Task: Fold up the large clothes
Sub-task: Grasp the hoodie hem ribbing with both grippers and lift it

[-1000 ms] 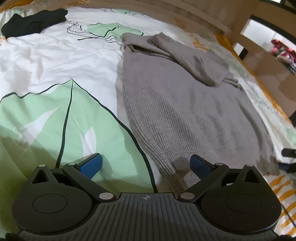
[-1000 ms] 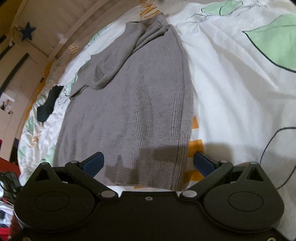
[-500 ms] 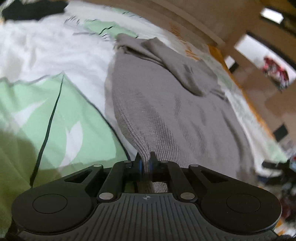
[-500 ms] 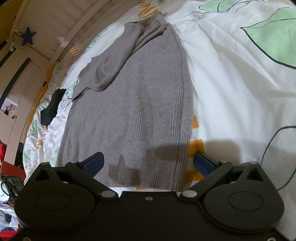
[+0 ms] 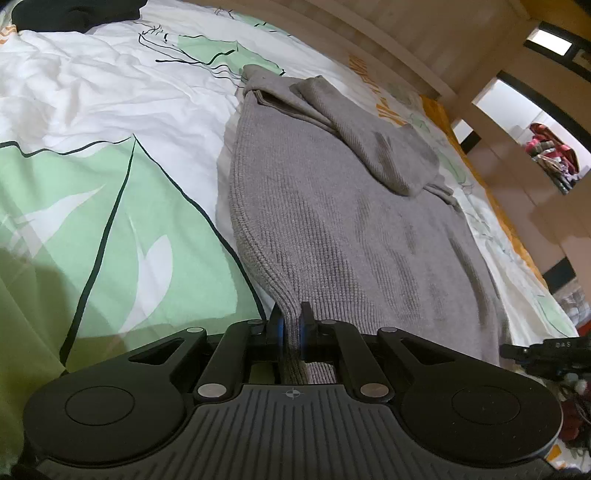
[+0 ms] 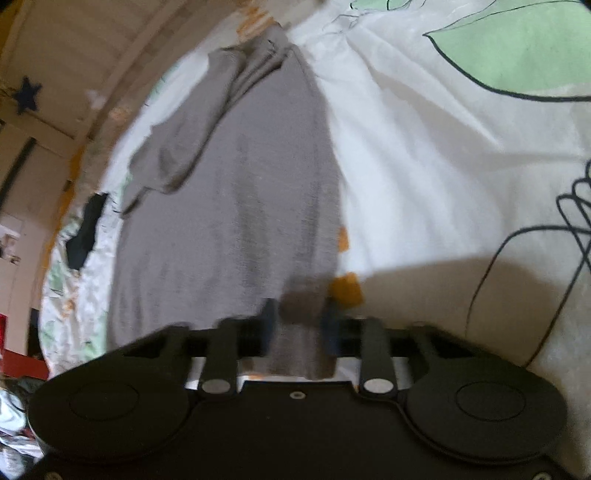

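A grey knit sweater [image 5: 351, 229] lies flat on the bed, a sleeve folded across its far end. My left gripper [image 5: 291, 328] is shut on the sweater's near hem corner, the knit pinched between its blue pads. In the blurred right wrist view the sweater [image 6: 240, 192] runs away from me. My right gripper [image 6: 300, 325] has its fingers close together around the other hem corner, with a bunch of grey fabric between them.
The bed sheet [image 5: 110, 206] is white with green leaf prints. A black garment [image 5: 74, 13] lies at the far end, also in the right wrist view [image 6: 86, 232]. A wooden bed rail [image 5: 369, 37] and shelves stand behind.
Both grippers were open over the hem one second ago. The left closed on its hem corner half a second ago and lifted slightly. The right has now closed in on its corner.
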A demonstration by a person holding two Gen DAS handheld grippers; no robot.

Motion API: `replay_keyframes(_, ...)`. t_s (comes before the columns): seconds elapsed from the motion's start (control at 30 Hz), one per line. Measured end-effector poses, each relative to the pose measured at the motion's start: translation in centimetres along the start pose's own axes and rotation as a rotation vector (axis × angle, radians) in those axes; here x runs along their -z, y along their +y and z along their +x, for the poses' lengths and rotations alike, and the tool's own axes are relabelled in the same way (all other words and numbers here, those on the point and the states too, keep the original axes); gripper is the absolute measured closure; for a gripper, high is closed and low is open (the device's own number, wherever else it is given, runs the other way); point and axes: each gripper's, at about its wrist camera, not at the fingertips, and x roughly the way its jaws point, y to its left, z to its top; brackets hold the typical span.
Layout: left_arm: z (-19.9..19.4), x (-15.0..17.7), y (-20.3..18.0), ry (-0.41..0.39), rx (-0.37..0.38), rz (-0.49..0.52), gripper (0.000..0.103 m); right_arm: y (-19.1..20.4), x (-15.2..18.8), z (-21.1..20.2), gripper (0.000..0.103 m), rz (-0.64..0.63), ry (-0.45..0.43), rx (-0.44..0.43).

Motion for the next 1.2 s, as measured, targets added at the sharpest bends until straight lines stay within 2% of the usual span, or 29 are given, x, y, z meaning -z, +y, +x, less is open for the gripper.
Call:
replay_keyframes(0.1,-0.1,0.0,0.1,-0.002,0.003,0.000,0.095,2.2,0.1,-1.0,0.087,-0.130,-0.020,0.038)
replay_keyframes(0.2,0.0,0.1,0.1,-0.001,0.002,0.003,0.095,4.2,0.2,-3.3,0.089,-0.285,-0.076,0.168)
replay_keyframes(0.33,0.0,0.1,0.1,0.001,0.000,0.001,0.094,2.1,-0.5,-2.2,0.089,-0.220,0.020,0.191)
replay_keyframes(0.43,-0.1,0.0,0.2,0.004,0.005,-0.007,0.094,2.4,-0.5,-1.8,0.075,-0.230,0.040,0.157)
replay_keyframes(0.47,0.0,-0.1,0.2,0.007,0.004,-0.007,0.094,2.3,-0.6,-1.9,0.064,-0.217,0.038,0.142)
replay_keyframes(0.5,0.0,-0.1,0.1,0.010,0.004,-0.006,0.094,2.1,-0.8,-2.2,0.042,-0.197,0.029,0.127)
replay_keyframes(0.53,0.1,-0.2,0.0,0.012,0.005,-0.003,0.094,2.0,-0.9,-2.3,0.036,-0.185,0.020,0.116)
replay_keyframes(0.73,0.2,-0.3,0.0,0.017,0.016,0.000,0.093,2.1,-1.1,-0.7,0.035,-0.213,0.085,0.131)
replay_keyframes(0.8,0.2,-0.3,0.0,0.017,0.018,-0.003,0.096,2.3,-1.0,-0.1,0.034,-0.223,0.105,0.120)
replay_keyframes(0.87,0.0,-0.4,-0.2,0.013,0.018,0.004,0.097,2.5,-1.0,0.2,0.040,-0.227,0.113,0.098)
replay_keyframes(0.9,-0.3,-0.5,-0.4,0.006,0.024,0.002,0.097,2.4,-1.0,0.2,0.072,-0.223,0.116,0.076)
replay_keyframes(0.93,-0.6,-0.6,-0.4,-0.001,0.036,-0.005,0.097,2.2,-0.9,0.3,0.087,-0.204,0.123,0.050)
replay_keyframes(1.03,-1.8,-1.6,-0.3,-0.032,0.096,-0.064,0.097,1.9,-1.0,-1.0,0.087,-0.187,0.064,-0.030)
replay_keyframes(1.2,-3.5,-4.8,-1.0,-0.102,0.160,-0.095,0.097,2.0,-2.9,-4.5,0.088,-0.135,-0.099,-0.246)
